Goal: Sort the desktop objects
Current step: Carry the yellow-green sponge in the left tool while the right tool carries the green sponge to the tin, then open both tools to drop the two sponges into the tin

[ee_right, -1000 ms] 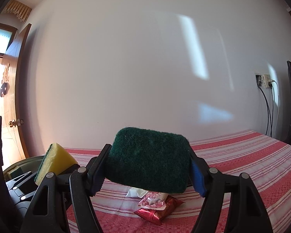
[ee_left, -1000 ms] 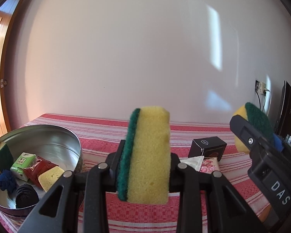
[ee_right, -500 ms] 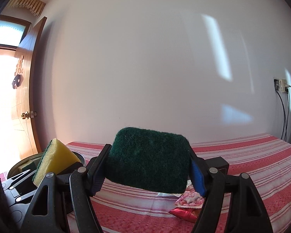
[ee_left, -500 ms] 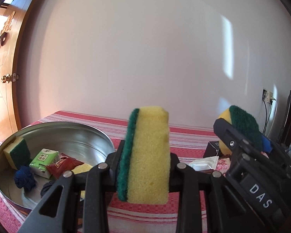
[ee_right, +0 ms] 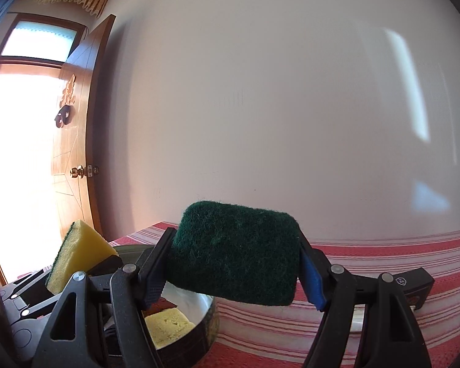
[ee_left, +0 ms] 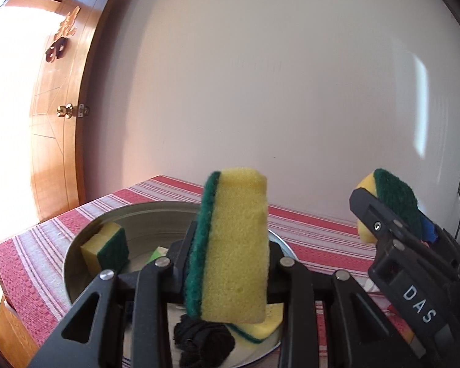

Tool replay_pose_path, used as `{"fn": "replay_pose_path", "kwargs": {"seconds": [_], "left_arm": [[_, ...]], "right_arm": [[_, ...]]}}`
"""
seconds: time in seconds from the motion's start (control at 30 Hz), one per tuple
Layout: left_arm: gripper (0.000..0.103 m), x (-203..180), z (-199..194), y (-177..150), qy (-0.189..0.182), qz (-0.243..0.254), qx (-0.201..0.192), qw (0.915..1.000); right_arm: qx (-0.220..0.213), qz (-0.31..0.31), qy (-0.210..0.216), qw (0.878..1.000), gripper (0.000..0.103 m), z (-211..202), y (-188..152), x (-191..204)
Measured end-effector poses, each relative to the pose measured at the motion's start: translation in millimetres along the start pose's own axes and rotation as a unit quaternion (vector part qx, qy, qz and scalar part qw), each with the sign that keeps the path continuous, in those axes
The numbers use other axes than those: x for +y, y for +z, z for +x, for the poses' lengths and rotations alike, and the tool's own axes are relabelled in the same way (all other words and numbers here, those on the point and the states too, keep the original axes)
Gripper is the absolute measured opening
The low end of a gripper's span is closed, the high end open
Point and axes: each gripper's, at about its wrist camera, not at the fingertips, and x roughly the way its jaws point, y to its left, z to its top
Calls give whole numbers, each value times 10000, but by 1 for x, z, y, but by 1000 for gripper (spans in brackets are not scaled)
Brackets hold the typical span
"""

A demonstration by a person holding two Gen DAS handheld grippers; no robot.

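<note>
Holding one sponge in each claw, we judge the step in hand to be dropping both into the round metal tin (ee_left: 86, 236) on the striped surface (ee_left: 30, 263). Our left claw (ee_left: 227, 263) is pinched tight on an upright yellow sponge (ee_left: 233, 245), its green scouring layer facing left, and it hangs directly over the tin. Our right claw (ee_right: 234, 271) grips a second sponge (ee_right: 234, 251) across its width, green side toward the camera, hovering just beside the tin's near rim rather than above its middle.

The tin already holds a sponge leaning against its far wall (ee_left: 105, 247), another lying flat (ee_left: 265, 322), a dark bundle of cloth (ee_left: 204, 343) and a green packet, only partly seen.

To do this well, we should lower the left sponge until it is close above the free floor of the tin before we let go, since foam bounces and could hop the rim. We should bring the right claw further over the tin first, and keep the two claws apart so they do not knock each other
</note>
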Motion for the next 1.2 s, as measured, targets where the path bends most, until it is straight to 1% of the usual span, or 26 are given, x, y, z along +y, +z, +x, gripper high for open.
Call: {"fn": "replay_pose_path", "kwargs": {"seconds": [0.17,0.27,0.43,0.57,0.7,1.03,1.13,1.17,1.2], "left_arm": [[31,25,8,2,361,-137,60,9992],[31,35,14,1,484,-193,123,9986],[31,44,18,-1,687,-232,244,9971],[31,53,26,-3,882,-296,412,9948],[31,55,30,-6,956,-329,538,9934],[31,48,40,-6,1157,-227,774,9900],[31,49,42,-7,1229,-282,816,9887],[38,48,41,-7,1276,-310,787,9882],[49,47,39,-7,1322,-310,724,9881]], "right_arm": [[159,19,237,9996,75,23,8,20],[231,24,330,9992,75,36,8,34],[348,-48,392,9986,75,55,11,54],[501,-86,382,9980,75,69,9,68],[686,-147,379,9968,75,79,5,75],[618,-323,308,9971,75,84,6,87],[645,-391,390,9964,76,88,4,89],[632,-425,416,9962,78,89,1,89],[600,-451,395,9964,81,88,-3,86]]}}
